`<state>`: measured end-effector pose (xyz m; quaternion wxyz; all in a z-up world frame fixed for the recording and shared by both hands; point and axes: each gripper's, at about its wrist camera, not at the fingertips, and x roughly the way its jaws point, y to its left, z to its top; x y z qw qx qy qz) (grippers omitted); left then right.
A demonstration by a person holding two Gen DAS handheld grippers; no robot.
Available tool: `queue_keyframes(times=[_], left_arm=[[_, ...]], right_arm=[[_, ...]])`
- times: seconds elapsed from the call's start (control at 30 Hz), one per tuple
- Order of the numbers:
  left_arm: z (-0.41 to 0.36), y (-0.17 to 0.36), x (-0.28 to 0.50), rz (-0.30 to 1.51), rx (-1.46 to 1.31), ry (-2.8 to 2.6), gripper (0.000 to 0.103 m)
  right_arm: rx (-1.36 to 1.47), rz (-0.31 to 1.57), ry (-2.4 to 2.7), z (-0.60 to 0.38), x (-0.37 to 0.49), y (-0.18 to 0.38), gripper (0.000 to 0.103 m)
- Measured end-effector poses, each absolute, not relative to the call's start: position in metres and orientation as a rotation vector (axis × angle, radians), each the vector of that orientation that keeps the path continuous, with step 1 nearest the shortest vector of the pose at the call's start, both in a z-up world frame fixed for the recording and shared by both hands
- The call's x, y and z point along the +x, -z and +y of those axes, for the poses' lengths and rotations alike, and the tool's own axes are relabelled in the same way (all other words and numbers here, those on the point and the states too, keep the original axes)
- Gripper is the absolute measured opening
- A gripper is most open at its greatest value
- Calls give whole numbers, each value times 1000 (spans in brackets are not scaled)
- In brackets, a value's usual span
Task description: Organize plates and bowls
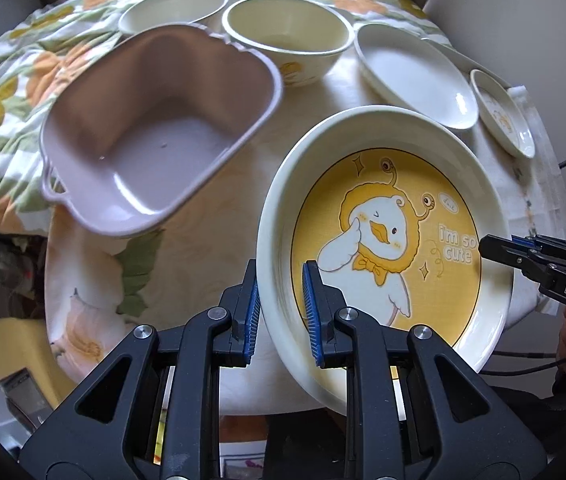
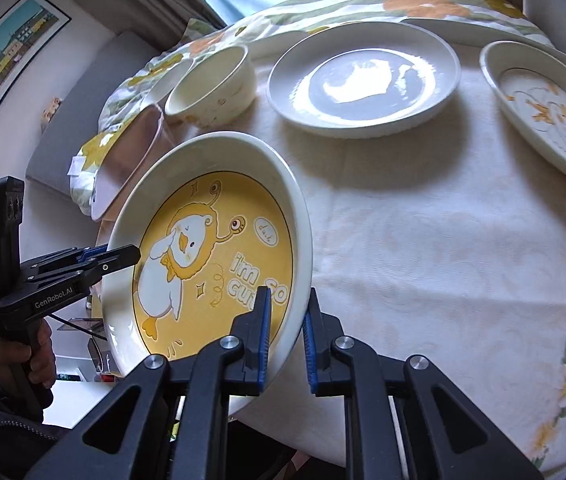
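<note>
A deep yellow duck plate (image 1: 387, 248) is held in the air above the cloth-covered counter (image 2: 423, 248), tilted, gripped on opposite sides. The left hand-held gripper (image 1: 281, 312) is closed narrowly on the plate's near rim, one pad inside and one outside. The right hand-held gripper (image 2: 286, 336) pinches the opposite rim the same way.

To carry it well, both grips should probably stay firm and move together, keeping the plate level enough not to slip. It needs to clear the other dishes before being lowered onto a matching plate.

The left view alone shows a mauve square dish (image 1: 155, 136) with a small handle, and two cream bowls (image 1: 287, 36) behind it. It also shows the right gripper from the side, at the plate's far edge.

The right view shows a plain white plate (image 2: 363, 80) and a small oval duck dish (image 2: 543, 112) face on, with open cloth beside them. It also shows the hand (image 2: 31, 356) holding the left gripper, and a framed picture (image 2: 11, 48) on the wall
</note>
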<state>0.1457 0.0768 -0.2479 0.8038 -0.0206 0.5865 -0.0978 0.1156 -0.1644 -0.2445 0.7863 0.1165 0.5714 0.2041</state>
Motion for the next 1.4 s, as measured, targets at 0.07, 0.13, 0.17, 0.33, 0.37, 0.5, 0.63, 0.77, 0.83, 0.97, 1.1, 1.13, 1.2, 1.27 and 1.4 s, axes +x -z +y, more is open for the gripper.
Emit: queue_keyframes(times=[0.07,0.13,0.17,0.33,0.37,0.5,0.63,0.77,0.83,0.97,1.1,1.13,1.2,1.27,1.4], left_arm=[[86,254,146,1260,-51,211,18],[93,258,147,1263,-53,216,18],[95,260,149,1265,-53,219,18],[103,267,151,1253,-76,235,18],[103,268,151,1251,-73,238,18],[100,267,146,1237,-40,242,18],[96,264,142,1215,2,221,18],[89,262,142,1209,38,213,18],[89,263,142,1213,42,215,18],[91,268,142,1235,25,219,18],[89,270,141,1238,41,208,20],[87,271,140,1235,45,208,21],[85,272,140,1235,43,209,27],[85,273,140,1236,40,204,43],[85,270,135,1201,31,177,80]], right_arm=[[246,1236,-440,-159,117,249,14],[245,1237,-437,-156,116,251,14],[245,1237,-434,-155,117,253,14],[221,1227,-422,-145,119,260,14],[215,1217,-422,-144,120,260,14],[229,1204,-421,-143,123,263,14],[175,1207,-407,-137,123,261,14],[167,1203,-399,-137,122,261,14],[197,1207,-392,-139,123,262,14],[210,1203,-375,-139,122,262,14],[189,1213,-365,-134,121,263,34],[190,1213,-368,-134,121,263,53],[196,1203,-375,-132,120,262,63],[186,1199,-371,-130,121,262,63],[184,1196,-374,-129,121,261,63]])
